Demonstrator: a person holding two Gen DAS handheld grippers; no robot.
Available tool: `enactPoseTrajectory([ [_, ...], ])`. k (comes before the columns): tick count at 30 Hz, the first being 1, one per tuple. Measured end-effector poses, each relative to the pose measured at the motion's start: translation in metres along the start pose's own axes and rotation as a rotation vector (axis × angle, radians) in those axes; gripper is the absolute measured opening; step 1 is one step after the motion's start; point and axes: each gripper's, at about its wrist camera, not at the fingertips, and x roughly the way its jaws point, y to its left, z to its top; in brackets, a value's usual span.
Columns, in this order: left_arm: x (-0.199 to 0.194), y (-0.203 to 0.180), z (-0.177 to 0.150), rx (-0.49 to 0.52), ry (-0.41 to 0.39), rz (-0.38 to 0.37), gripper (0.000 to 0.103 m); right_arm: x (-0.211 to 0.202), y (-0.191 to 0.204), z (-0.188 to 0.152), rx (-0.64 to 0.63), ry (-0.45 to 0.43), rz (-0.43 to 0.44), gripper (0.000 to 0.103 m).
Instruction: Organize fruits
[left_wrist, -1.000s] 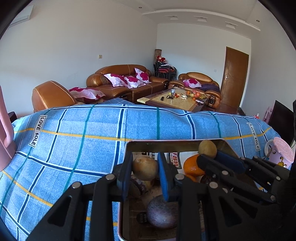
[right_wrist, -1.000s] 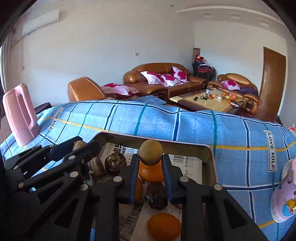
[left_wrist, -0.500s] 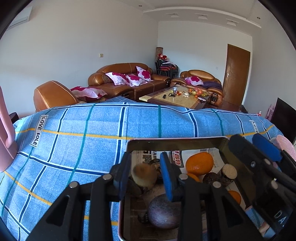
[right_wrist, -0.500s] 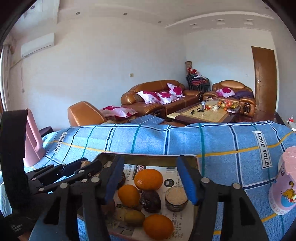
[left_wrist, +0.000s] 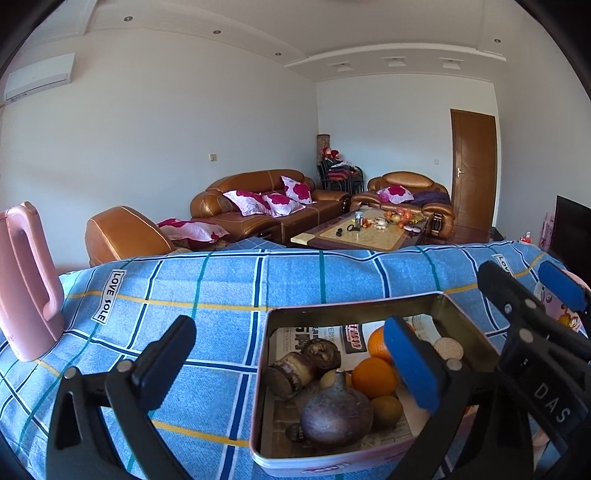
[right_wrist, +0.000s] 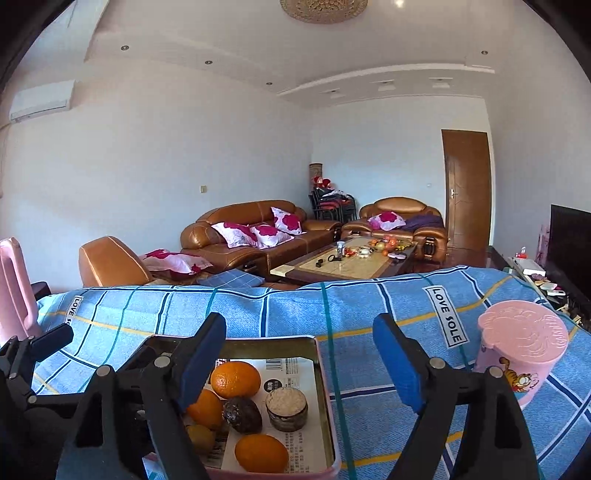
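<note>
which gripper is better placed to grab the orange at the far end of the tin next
Right, probably. The right gripper, its jaws just opened and empty, looks straight over the tin with that orange just inside its left finger. The left gripper, also just opened and empty, straddles the tin's left wall.

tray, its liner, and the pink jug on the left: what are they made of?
Tray: looks like thin sheet metal, a tin; dull reflective inner walls, rolled rim, pink-coated outside.
Liner: printed paper, newspaper-like; text, barcode, flat matte sheet.
Pink jug: probably moulded plastic; uniform pink, soft sheen, thick one-piece handle. Could be coated metal; cannot tell.
</note>
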Motion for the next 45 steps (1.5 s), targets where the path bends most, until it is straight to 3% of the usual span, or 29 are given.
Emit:
enactPoseTrajectory([
  [26, -0.058, 0.013, -0.017, 0.006, -0.08, 0.019, 0.103, -0.078, 0.006, -0.009, -0.018, -0.197, -0.072, 0.088],
  [45, -0.056, 0.007, -0.019, 0.029, -0.062, 0.063, 0.103, -0.075, 0.002, -0.009, -0.008, -0.166, -0.09, 0.089],
])
